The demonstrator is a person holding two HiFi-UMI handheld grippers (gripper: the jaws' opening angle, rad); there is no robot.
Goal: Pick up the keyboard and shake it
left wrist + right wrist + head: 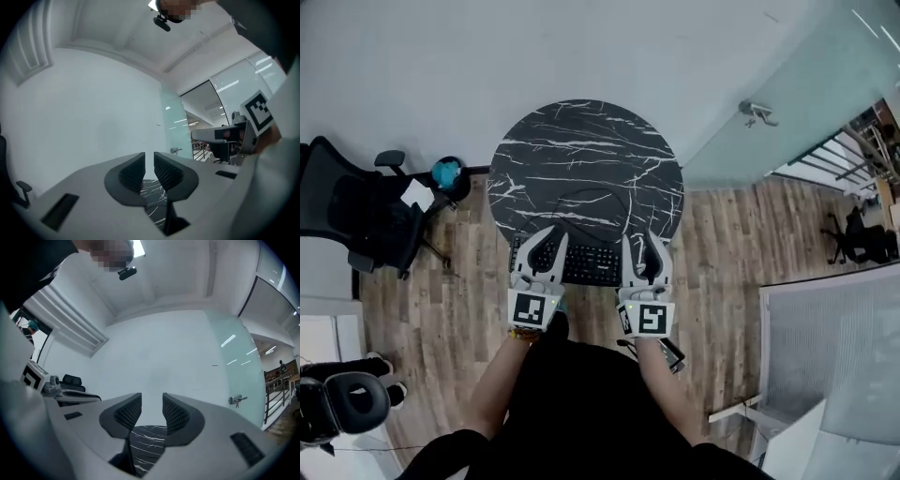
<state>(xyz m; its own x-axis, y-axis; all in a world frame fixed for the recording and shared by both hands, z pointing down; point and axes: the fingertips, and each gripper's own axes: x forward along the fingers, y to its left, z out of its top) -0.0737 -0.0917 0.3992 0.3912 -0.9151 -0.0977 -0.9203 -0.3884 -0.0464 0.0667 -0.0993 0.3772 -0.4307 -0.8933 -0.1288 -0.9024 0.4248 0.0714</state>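
You are holding both tools out roughly level, close in front of you. Your left hand-held gripper [546, 246] is standing nearly closed, with only a thin slit between its jaws and nothing in it. Your right hand-held gripper [642, 246] is standing about half open, and it is also empty.

The keyboard [591, 262] is lying flat on the round black marble desk [581, 141], below and between the two hand-held grippers. Each of its ends is sitting under one pair of jaws, and it looks not yet lifted.

As I judge it, you are lining up for the pick, so you should be spreading the left jaws wide before lowering. Neither opening looks ready to take the keyboard's edge yet. Aim to be closing on the two short ends at matching spots, so that the keyboard is rising level rather than tipping.

Just beyond your jaws a thin dark cable [591, 190] is looping across the desk. Keep the lift low and the shaking short, so that you are not tugging it taut.
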